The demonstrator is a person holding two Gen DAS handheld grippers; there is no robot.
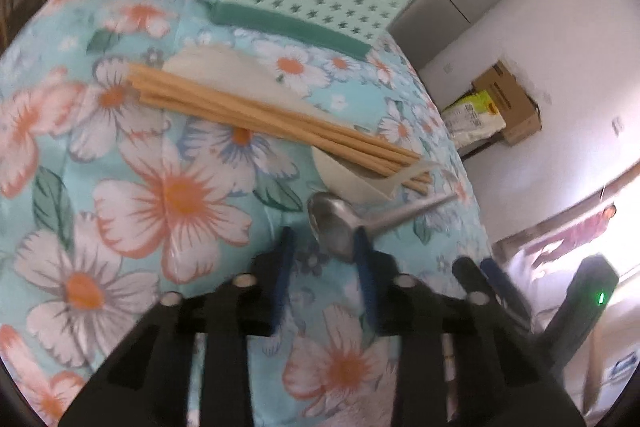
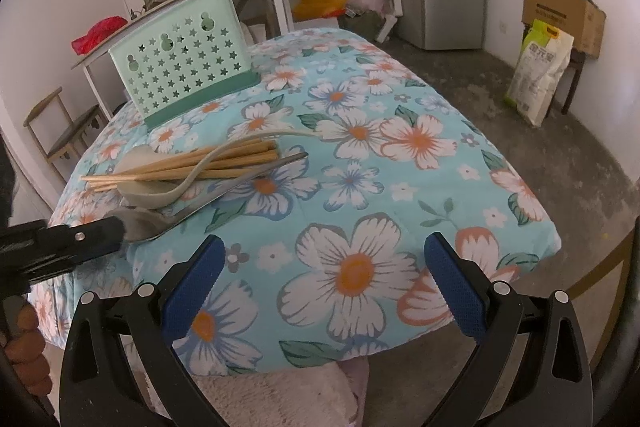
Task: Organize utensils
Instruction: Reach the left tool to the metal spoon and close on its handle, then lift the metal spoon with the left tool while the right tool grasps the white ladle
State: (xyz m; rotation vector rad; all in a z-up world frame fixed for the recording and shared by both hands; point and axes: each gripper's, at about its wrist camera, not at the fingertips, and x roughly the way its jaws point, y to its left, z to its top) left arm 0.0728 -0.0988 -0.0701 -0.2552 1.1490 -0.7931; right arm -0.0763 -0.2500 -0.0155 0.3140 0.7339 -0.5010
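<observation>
A: We start with the table [image 2: 400,155] under its flowered cloth, then the green holder [image 2: 188,55] standing upright in the upper left of the right-wrist view.

B: Below it the chopsticks [image 2: 180,163] lie bundled across a pale spoon [image 2: 160,193], and the metal spoon [image 1: 334,227] sits just beside them, low in the frame.

A: Our left gripper [image 1: 326,247] has narrowed around the spoon's bowl; we cannot tell if the pads press yet.

B: We should probably close squarely, then lift gently so the chopsticks stay put. Our right gripper [image 2: 320,275] stands wide and holds nothing.
</observation>
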